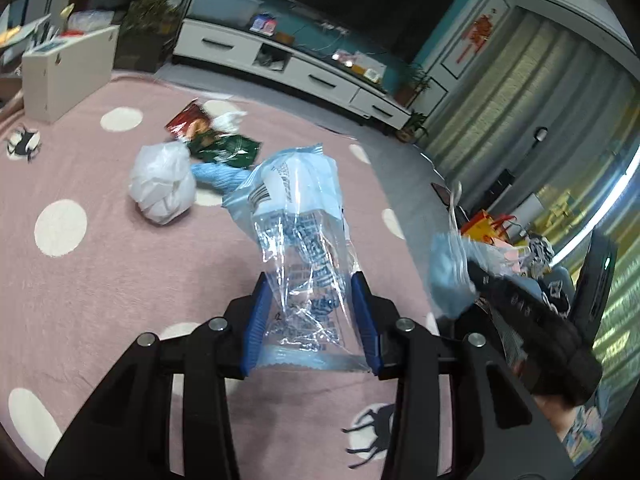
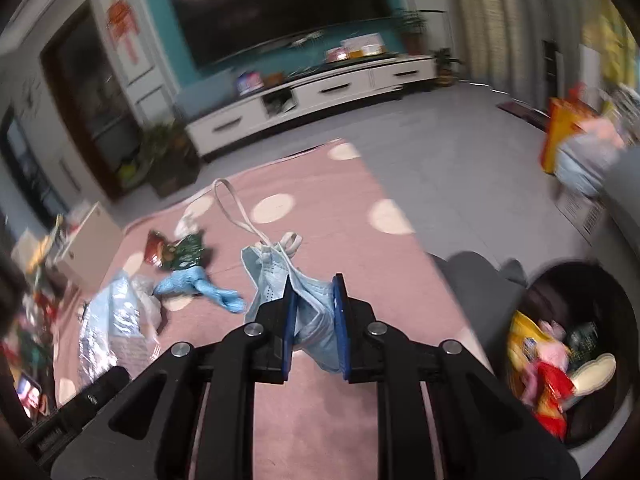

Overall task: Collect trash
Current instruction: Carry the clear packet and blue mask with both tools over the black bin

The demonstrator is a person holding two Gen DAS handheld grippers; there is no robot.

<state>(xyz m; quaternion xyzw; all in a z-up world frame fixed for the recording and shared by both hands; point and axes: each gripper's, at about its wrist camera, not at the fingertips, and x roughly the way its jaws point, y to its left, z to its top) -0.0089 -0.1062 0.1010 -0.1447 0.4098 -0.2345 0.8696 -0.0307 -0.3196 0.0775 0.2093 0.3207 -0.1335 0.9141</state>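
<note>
Pink polka-dot rug (image 1: 100, 272) underfoot, TV stand (image 1: 280, 60) along the far wall. Left gripper (image 1: 312, 312) clamped on a clear plastic wrapper (image 1: 296, 216), sticking up beyond the fingertips. Right gripper (image 2: 314, 320) pinched tight on a crumpled blue face mask (image 2: 276, 276), ear loop trailing forward of the pads. Both pieces lifted off the rug, so probably the carry stage. Ahead of the fingers, still lying loose: white plastic bag (image 1: 162, 184), green snack packet (image 1: 226, 148), blue cloth (image 2: 200, 284). Dark bin (image 2: 580, 364) with trash inside, low right of the right fingers. Next, likely: swing over that bin, then release.
</note>
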